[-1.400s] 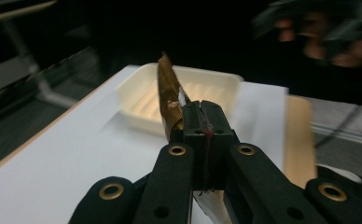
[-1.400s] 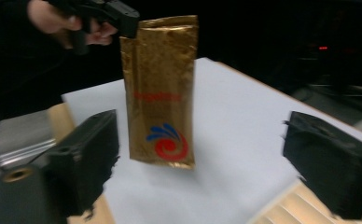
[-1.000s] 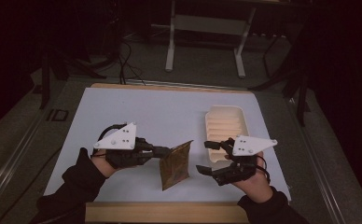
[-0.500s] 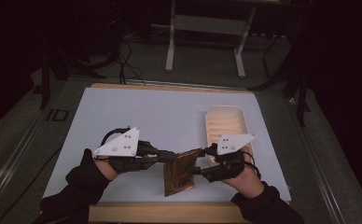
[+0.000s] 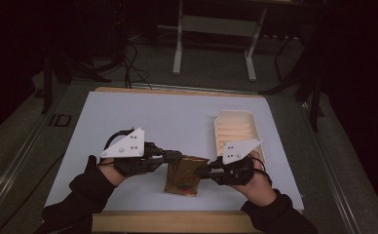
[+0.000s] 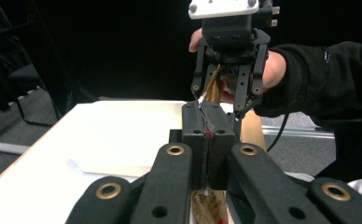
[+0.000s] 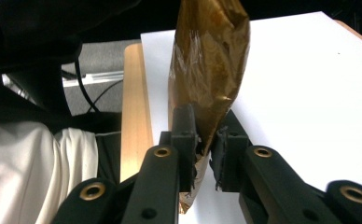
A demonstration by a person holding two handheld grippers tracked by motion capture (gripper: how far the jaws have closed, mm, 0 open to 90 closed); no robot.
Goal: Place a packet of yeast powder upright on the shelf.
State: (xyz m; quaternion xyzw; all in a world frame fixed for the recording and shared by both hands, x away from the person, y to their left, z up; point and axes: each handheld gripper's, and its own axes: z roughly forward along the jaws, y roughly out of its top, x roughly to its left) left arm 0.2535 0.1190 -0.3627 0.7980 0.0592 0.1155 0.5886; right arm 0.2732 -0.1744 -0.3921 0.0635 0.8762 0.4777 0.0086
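A golden-brown foil snack bag (image 5: 182, 176) hangs low over the white table top (image 5: 167, 117) near its front edge, stretched between both grippers. My left gripper (image 5: 173, 157) is shut on the bag's upper left edge. In the left gripper view its jaws (image 6: 206, 123) pinch the thin seam, and the bag (image 6: 208, 207) shows below them. My right gripper (image 5: 202, 171) is shut on the bag's right edge. In the right gripper view its jaws (image 7: 206, 140) clamp a lower corner while the bag (image 7: 207, 56) rises above them.
A cream ribbed tray (image 5: 236, 127) lies on the table just behind the right hand. The wooden front edge (image 5: 167, 222) runs below the bag. Dark floor, a stand's legs (image 5: 211, 44) and cables lie beyond the table.
My right gripper has moved left to the bag and shut on its right edge. The bag has come down from standing on edge to lying flatter. The left gripper kept its hold.
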